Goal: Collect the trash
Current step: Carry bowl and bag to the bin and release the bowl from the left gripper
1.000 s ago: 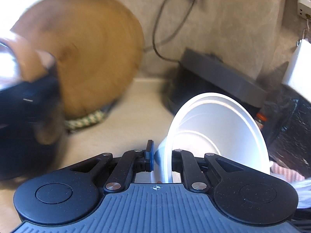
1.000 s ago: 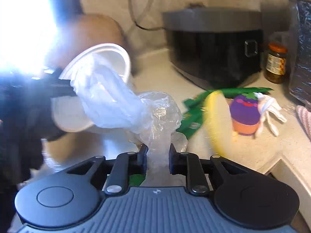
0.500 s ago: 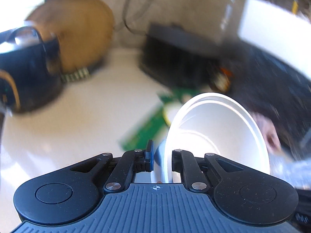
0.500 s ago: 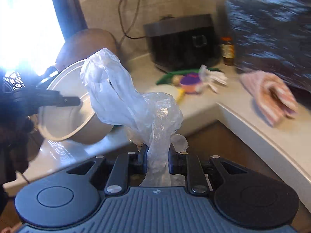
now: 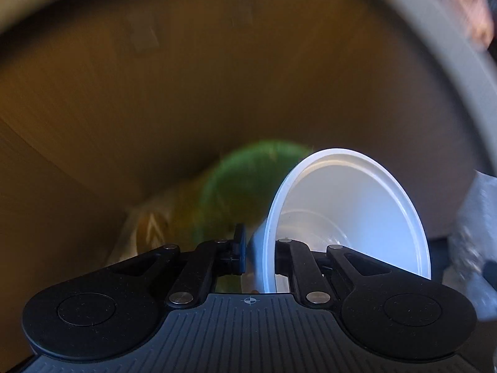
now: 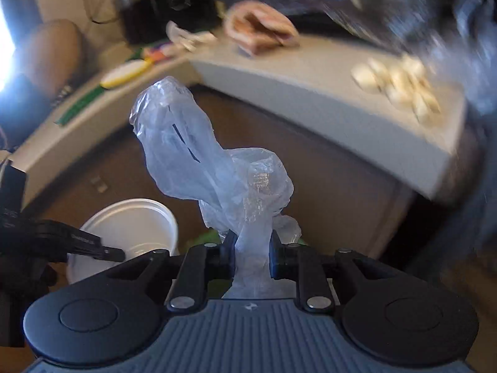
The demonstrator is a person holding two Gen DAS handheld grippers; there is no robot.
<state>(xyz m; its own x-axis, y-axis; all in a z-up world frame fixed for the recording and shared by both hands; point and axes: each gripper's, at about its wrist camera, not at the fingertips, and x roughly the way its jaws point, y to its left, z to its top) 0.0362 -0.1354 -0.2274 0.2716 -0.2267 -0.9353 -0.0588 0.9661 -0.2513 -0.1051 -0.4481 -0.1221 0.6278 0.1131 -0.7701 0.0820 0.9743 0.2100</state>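
My left gripper [image 5: 258,253] is shut on the rim of a white plastic bowl [image 5: 351,208], held on edge with its opening facing right. The bowl also shows in the right wrist view [image 6: 130,227], low at the left, with the left gripper's fingers [image 6: 93,244] clamped on it. My right gripper [image 6: 251,256] is shut on a crumpled clear plastic bag [image 6: 211,168] that stands up from the jaws. A blurred green round thing [image 5: 245,183] lies below, beyond the bowl; a sliver of it shows in the right wrist view [image 6: 205,237].
A pale counter edge [image 6: 310,99] runs overhead with brown cabinet fronts [image 6: 326,192] under it. On the counter lie a pink striped cloth [image 6: 261,28], green and yellow wrappers [image 6: 124,71], pale round pieces [image 6: 400,84] and a dark appliance [image 6: 167,12].
Both grippers have dropped from counter height to below the counter edge, in front of the cabinets, still holding the bowl and the bag. The green thing has come into view.
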